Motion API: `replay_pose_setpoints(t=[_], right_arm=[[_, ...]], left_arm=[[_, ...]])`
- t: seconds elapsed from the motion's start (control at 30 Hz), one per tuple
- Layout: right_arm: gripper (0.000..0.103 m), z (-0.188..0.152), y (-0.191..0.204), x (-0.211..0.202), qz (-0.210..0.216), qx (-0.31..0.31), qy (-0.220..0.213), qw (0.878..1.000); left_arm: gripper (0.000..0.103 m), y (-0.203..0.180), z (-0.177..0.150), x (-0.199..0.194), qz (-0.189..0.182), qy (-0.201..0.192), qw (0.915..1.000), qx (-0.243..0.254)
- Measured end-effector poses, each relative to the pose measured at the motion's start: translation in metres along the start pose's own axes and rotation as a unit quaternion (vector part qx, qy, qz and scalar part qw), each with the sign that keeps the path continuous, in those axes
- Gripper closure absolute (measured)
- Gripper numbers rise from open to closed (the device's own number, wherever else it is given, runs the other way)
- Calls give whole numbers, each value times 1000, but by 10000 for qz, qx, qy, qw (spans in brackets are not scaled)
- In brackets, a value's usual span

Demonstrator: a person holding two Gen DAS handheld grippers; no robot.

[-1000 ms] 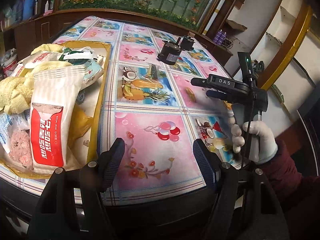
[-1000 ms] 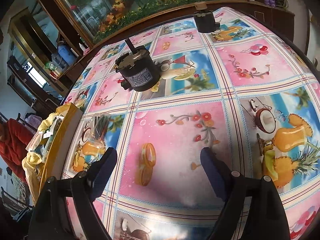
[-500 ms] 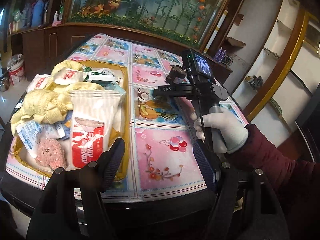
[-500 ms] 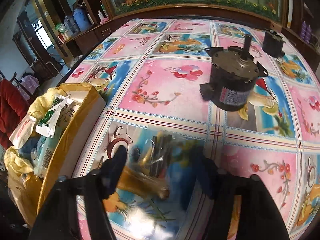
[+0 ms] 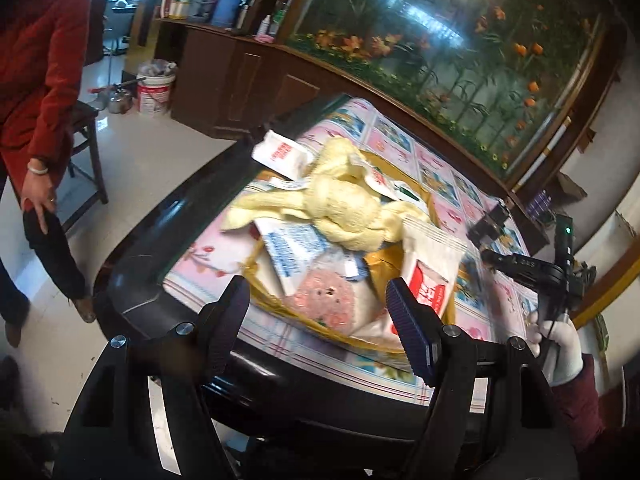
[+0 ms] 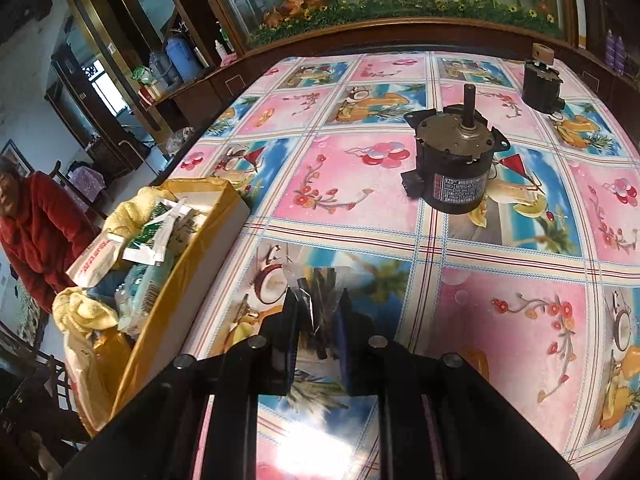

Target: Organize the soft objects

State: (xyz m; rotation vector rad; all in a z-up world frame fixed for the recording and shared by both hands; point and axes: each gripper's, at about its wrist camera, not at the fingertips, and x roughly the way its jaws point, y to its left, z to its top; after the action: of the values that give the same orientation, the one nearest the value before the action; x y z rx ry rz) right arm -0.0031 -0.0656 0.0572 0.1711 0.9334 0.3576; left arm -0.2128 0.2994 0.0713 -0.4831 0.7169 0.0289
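Closing over the past second, our right gripper (image 6: pixel 318 314) clamped a clear plastic bag (image 6: pixel 320 292) of dark pieces on the desk (image 6: pixel 520 320); our left gripper (image 5: pixel 320 316), jaws apart and empty, swung toward the yellow box (image 6: pixel 192 264), already heaped with packets and a yellow towel (image 5: pixel 344 208). That bag was, we judged, the last piece outside it.

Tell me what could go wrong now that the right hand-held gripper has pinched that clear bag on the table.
1. The right hand-held gripper has just closed on the thin clear bag; the film could slip or tear when lifted.
2. The box is already heaped, with packets overhanging its rim, so another item may push something off.
3. The motor stands near; a wide swing could hit it.
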Motion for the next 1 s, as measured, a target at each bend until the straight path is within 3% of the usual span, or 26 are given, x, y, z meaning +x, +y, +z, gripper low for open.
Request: replay_pose_setpoints(t=[0.2,0.37,0.53,0.6,0.73,0.8,0.87,0.9,1.0], right_arm=[[88,-4,20,-17,448,-95,-92,9989],[88,-4,39,-10,600,-211,29,9980],[88,-4,40,-5,586,-102,82,9982],[88,-4,39,-4,572,-26,128,9983],[88,-4,36,-2,482,59,167,9987],[88,-4,35,0,447,90,203,9988],[88,-4,36,4,420,99,256,9987],[88,-4,36,5,403,98,272,9988],[88,-3,35,9,399,132,305,9987]], left_arm=[[32,19,7,2,45,-141,9995,-264],[31,33,64,26,-129,-249,9995,-128],[31,40,125,104,-66,206,9997,101],[31,46,139,139,-236,589,9978,172],[32,53,146,193,-242,1235,9916,289],[32,49,146,197,-186,1129,9922,487],[49,46,149,195,-462,1095,9915,528],[64,43,147,192,-548,1037,9913,597],[78,33,141,187,-490,818,9899,1054]])
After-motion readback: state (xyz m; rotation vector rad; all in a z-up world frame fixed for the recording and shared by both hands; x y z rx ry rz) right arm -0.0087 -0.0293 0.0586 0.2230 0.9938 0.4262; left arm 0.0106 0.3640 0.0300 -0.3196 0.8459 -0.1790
